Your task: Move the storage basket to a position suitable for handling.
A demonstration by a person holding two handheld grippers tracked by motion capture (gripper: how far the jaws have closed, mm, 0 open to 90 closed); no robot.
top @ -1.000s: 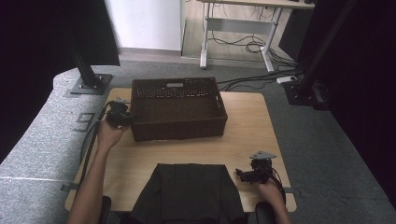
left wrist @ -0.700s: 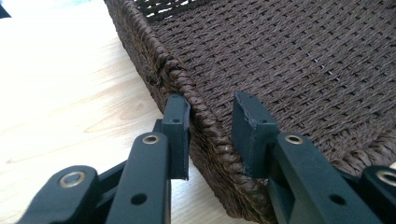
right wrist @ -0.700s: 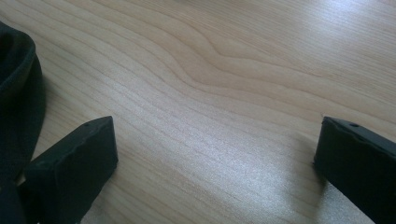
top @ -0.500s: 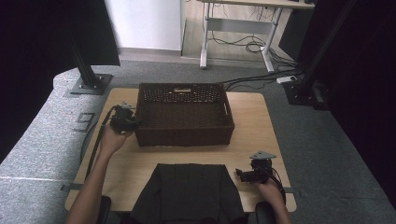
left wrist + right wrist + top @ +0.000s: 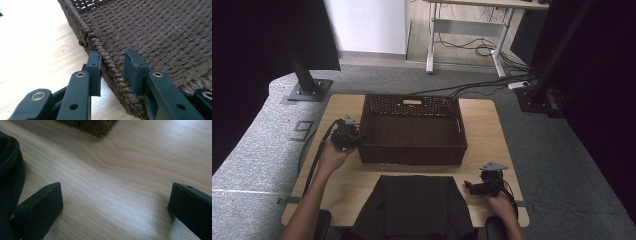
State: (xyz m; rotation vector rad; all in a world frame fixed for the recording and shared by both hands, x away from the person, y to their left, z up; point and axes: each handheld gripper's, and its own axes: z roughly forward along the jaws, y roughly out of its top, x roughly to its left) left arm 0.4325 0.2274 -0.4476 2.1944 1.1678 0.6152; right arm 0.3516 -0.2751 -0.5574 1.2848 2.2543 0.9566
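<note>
A dark brown wicker basket stands on the middle of the wooden table with nothing in it. My left gripper is at its left wall. In the left gripper view this gripper straddles the braided rim, one jaw outside and one inside, shut on it. A folded black cloth lies at the table's front edge. To its right, my right gripper rests low over bare wood. Its jaws stand wide open with nothing between them, the cloth at their left.
Black stand bases sit on the grey carpet at the table's back corners. A white desk frame and loose cables lie beyond. A basket corner shows ahead of the right gripper.
The basket has slid to the right across the table, and my left gripper has moved right with it at the rim. The right gripper has stayed put.
</note>
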